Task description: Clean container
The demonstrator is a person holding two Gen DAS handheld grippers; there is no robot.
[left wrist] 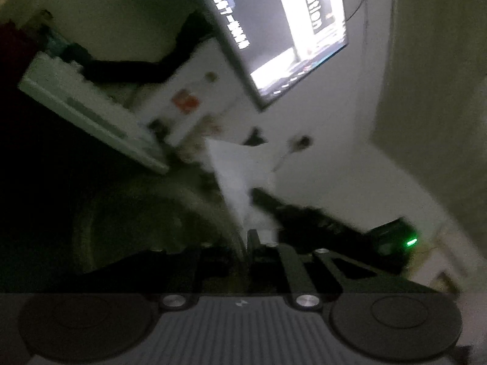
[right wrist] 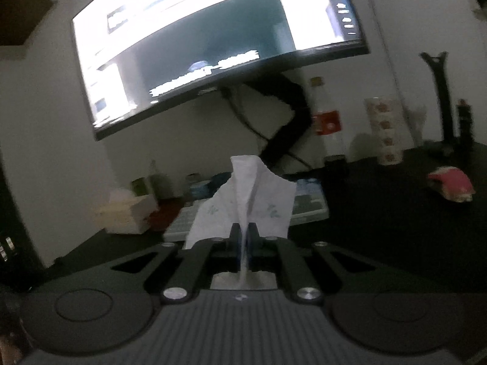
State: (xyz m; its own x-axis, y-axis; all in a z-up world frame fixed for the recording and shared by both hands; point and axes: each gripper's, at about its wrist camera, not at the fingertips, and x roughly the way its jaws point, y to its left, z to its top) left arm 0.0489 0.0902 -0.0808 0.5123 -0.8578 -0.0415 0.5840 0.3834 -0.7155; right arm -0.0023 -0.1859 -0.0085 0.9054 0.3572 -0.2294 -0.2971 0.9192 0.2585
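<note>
Right gripper [right wrist: 243, 237]: jaws closed on a white tissue [right wrist: 246, 194], which stands up from the fingers and fans out; faint green print on both flaps, not legible. Left gripper [left wrist: 248, 243]: jaws look nearly together on the thin rim of a dark round container [left wrist: 146, 222], at 9 o'clock of the fingers; view is dim and blurred, so grip not confirmed. Container interior dark, no detail readable. From the left wrist, the tissue shows at 12 o'clock of the fingers, w/ the other gripper's black body at 2 o'clock.

Writing: monitor [right wrist: 213, 39] shows bright windows and white text, too blurred to read; in the left view a vertical word on it ends "tation". Bottle [right wrist: 328, 121] at 1 o'clock carries a red label, illegible. Keyboard [right wrist: 304, 206] lies behind the tissue.
</note>
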